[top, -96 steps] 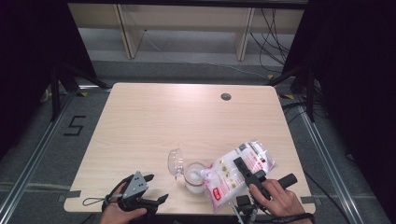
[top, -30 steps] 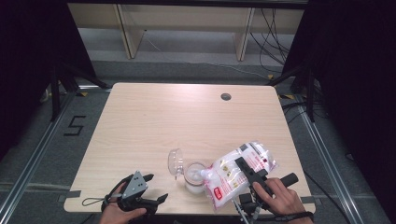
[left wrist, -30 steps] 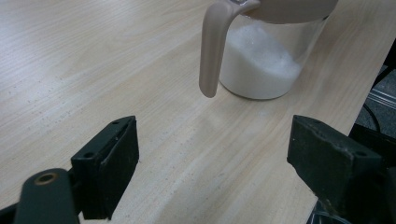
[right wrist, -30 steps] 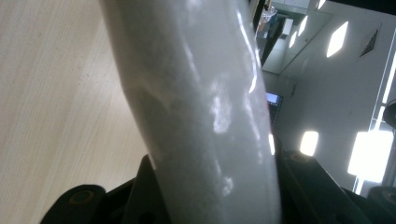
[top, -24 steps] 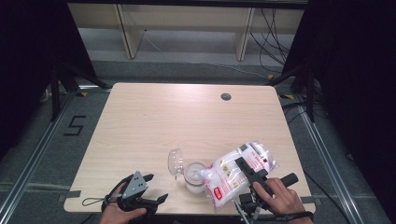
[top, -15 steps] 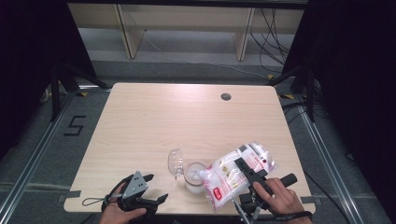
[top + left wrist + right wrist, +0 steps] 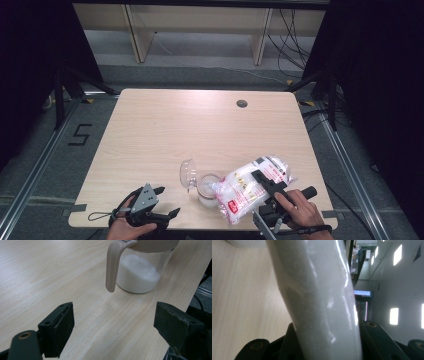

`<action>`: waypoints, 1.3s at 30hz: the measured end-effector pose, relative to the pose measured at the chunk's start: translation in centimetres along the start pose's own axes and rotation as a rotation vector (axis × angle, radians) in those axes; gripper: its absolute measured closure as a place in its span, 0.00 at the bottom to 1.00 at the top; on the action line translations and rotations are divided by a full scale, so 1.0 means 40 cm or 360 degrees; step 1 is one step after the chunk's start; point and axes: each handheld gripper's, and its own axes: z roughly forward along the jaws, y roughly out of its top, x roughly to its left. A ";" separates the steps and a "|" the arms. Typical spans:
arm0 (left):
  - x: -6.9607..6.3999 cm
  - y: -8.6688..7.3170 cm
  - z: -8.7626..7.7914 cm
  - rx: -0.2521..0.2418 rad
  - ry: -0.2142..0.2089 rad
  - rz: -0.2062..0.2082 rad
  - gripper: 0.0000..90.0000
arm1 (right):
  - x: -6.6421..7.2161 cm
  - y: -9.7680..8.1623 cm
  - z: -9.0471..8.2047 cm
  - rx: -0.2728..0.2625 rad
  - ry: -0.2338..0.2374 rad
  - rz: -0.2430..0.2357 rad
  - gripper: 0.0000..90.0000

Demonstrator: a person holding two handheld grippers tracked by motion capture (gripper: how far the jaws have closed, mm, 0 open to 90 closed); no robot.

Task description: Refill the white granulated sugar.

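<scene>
A clear plastic bag of white grains (image 7: 252, 186) with a red label hangs tilted over a glass jar (image 7: 207, 189) near the table's front edge. Its lower corner is at the jar's mouth. My right gripper (image 7: 267, 186) is shut on the bag, whose white bulk (image 7: 319, 297) fills the space between its jaws in the right gripper view. The jar (image 7: 141, 272) holds white grains in its lower part and has a beige handle (image 7: 111, 267); its hinged lid (image 7: 188, 172) stands open to the left. My left gripper (image 7: 161, 202) rests open at the front left, its jaws empty.
The light wooden table (image 7: 165, 130) has a round cable hole (image 7: 242, 103) at the back right. Its front edge runs close to both hands. Black metal frames and cables stand around the table on the floor.
</scene>
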 end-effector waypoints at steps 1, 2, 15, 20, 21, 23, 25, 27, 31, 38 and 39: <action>0.002 0.000 -0.001 0.0016 -0.0006 0.0007 0.18 | 0.006 -0.003 0.001 0.0005 0.0011 0.0062 0.77; 0.001 -0.001 -0.001 0.0009 0.0003 0.0005 0.18 | 0.002 -0.005 0.001 0.0000 0.0010 0.0048 0.77; 0.001 -0.001 0.001 0.0016 0.0002 0.0009 0.18 | 0.015 -0.034 0.013 -0.0083 0.0094 0.0285 0.79; 0.001 -0.001 0.000 0.0010 -0.0001 0.0007 0.18 | 0.035 -0.050 0.016 -0.0106 0.0141 0.0539 0.80; 0.001 -0.001 0.000 0.0010 0.0003 0.0007 0.18 | 0.036 -0.053 0.016 -0.0115 0.0152 0.0582 0.80; 0.002 0.000 0.000 0.0017 0.0003 0.0012 0.18 | 0.034 -0.062 0.016 -0.0134 0.0141 0.0592 0.80; 0.000 0.000 -0.001 0.0007 0.0002 0.0009 0.18 | 0.040 -0.068 0.016 -0.0151 0.0170 0.0675 0.81; 0.003 0.000 -0.002 0.0022 0.0007 0.0027 0.18 | 0.039 -0.074 0.015 -0.0165 0.0168 0.0719 0.81; -0.002 -0.001 0.002 -0.0003 -0.0005 -0.0005 0.19 | 0.036 -0.085 0.020 -0.0163 0.0168 0.0668 0.83; -0.002 0.000 0.002 -0.0007 -0.0005 -0.0005 0.19 | 0.045 -0.096 0.019 -0.0188 0.0227 0.0939 0.83; -0.002 0.000 0.002 -0.0004 -0.0007 -0.0006 0.19 | 0.043 -0.099 0.021 -0.0206 0.0225 0.0945 0.83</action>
